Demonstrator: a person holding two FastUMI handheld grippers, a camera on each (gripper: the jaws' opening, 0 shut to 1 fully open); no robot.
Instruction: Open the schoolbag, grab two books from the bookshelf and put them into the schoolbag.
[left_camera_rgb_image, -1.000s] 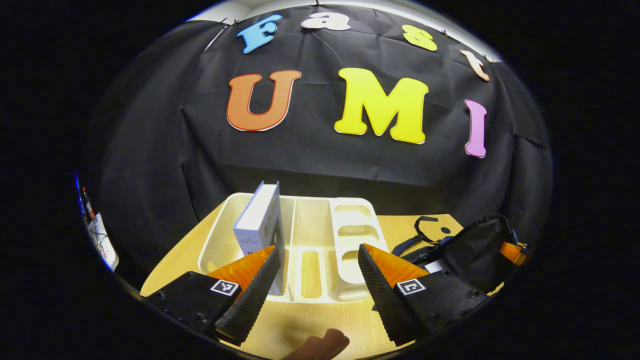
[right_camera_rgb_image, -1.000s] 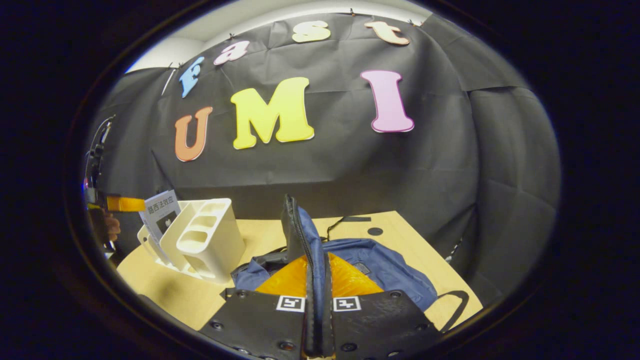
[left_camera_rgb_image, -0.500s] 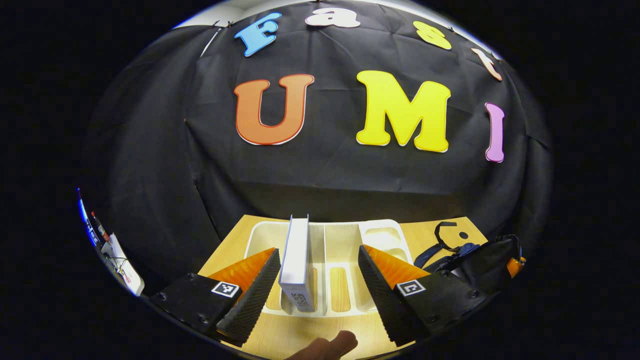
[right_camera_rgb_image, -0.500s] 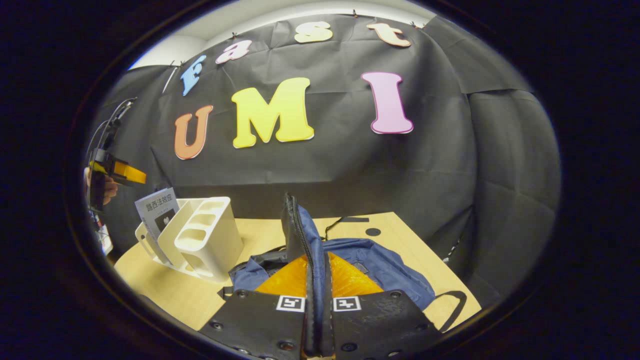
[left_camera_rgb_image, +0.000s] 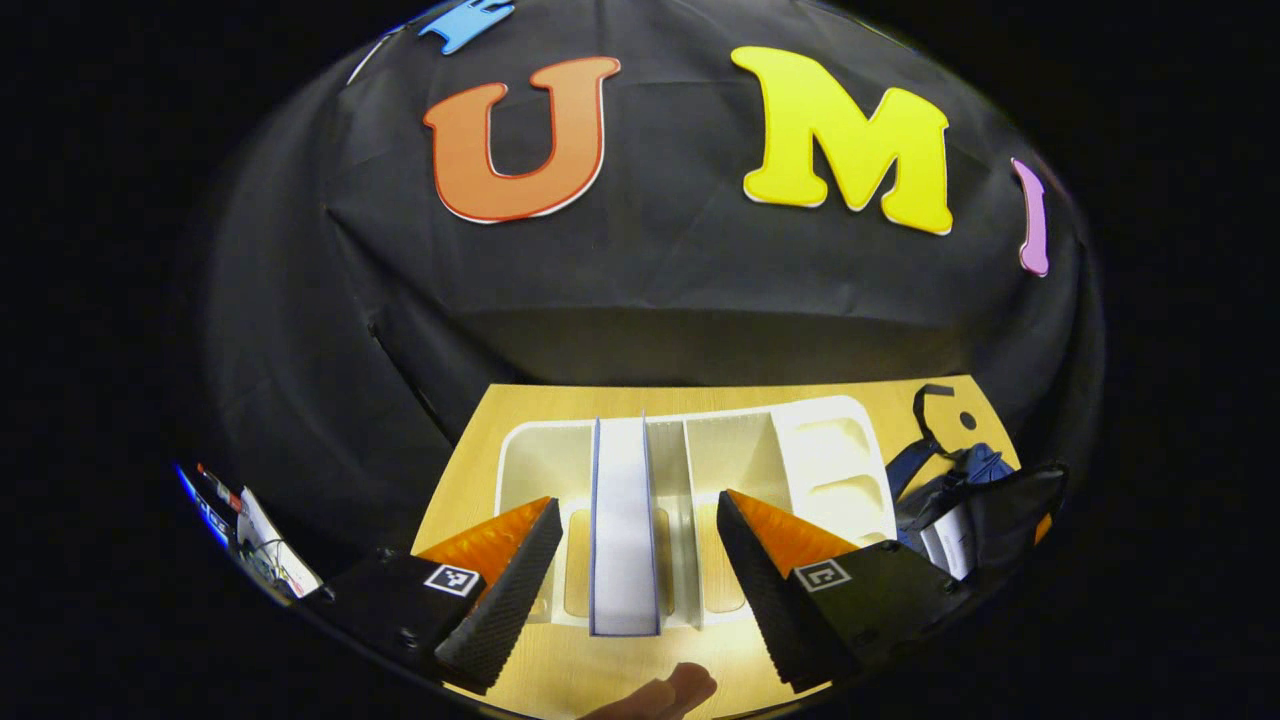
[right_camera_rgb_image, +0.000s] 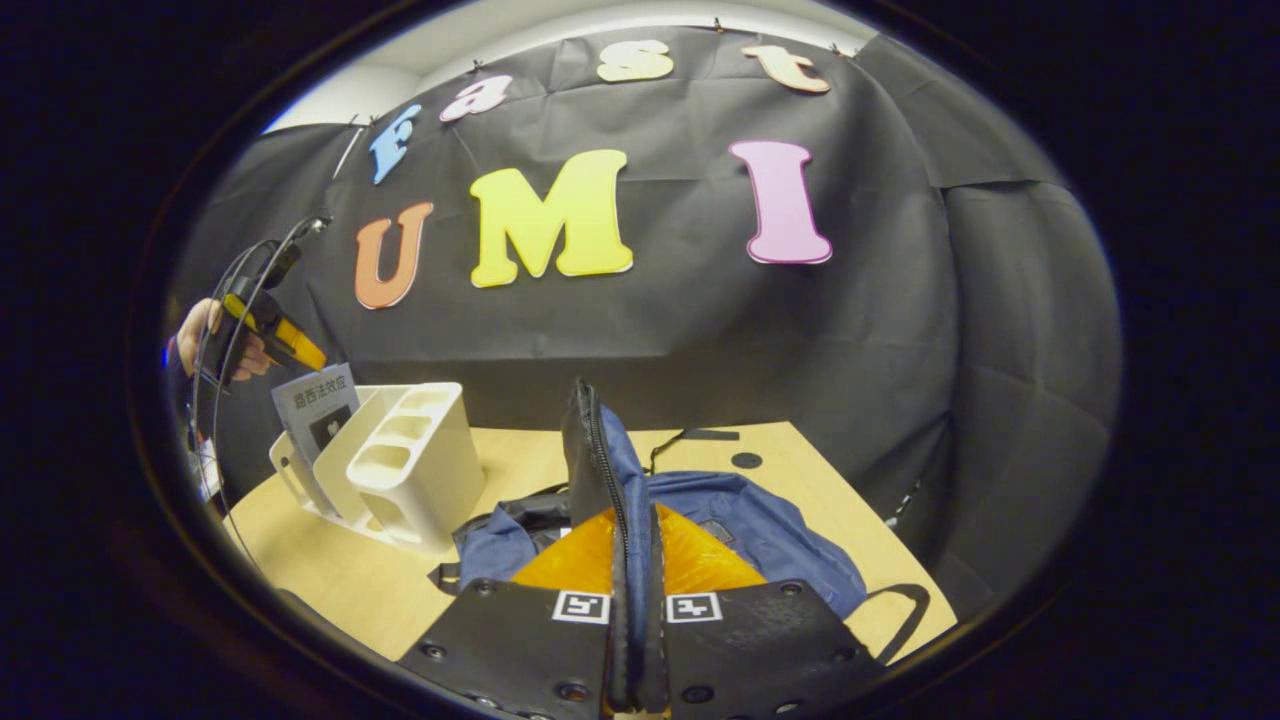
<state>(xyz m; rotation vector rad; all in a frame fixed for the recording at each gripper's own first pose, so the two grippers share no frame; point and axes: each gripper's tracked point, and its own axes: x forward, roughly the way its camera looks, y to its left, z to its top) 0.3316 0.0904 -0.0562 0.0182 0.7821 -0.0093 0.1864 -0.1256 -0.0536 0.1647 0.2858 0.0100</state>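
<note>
Left gripper view, fingers: the left gripper (left_camera_rgb_image: 625, 560) was seen from above the rack, fingers spread wide, nothing pinched, with a clear gap on both sides of the book.
Left gripper view, book: a white book (left_camera_rgb_image: 622, 525) was stood upright on its edge in a slot of the white bookshelf (left_camera_rgb_image: 830, 470), top edge facing the camera, right between the two fingers but touched by neither.
Left gripper view, room: the slots on either side of the book were seen open, and bare wooden table (left_camera_rgb_image: 560, 680) was left in front of the rack's near edge.
Left gripper view, bag: the schoolbag (left_camera_rgb_image: 985, 500) was spotted at the right edge, just beside the rack's right end, something white showing in its opening.
Left gripper view, hand: a fingertip (left_camera_rgb_image: 665, 692) was caught at the bottom edge.

Right gripper view, fingers: the right gripper (right_camera_rgb_image: 632, 560) was pressed together on the zippered edge of the blue schoolbag (right_camera_rgb_image: 760, 530), that flap held up upright.
Right gripper view, bag: the rest was slumped on the table (right_camera_rgb_image: 330, 570), a strap trailing toward the right edge.
Right gripper view, rack: the bookshelf (right_camera_rgb_image: 400, 470) was set left of the bag, a strip of table between them, the book (right_camera_rgb_image: 315, 420) sticking out at its far end.
Right gripper view, other gripper: the left gripper (right_camera_rgb_image: 275, 335) was seen above the book, held by a hand (right_camera_rgb_image: 205, 335), not touching it.
</note>
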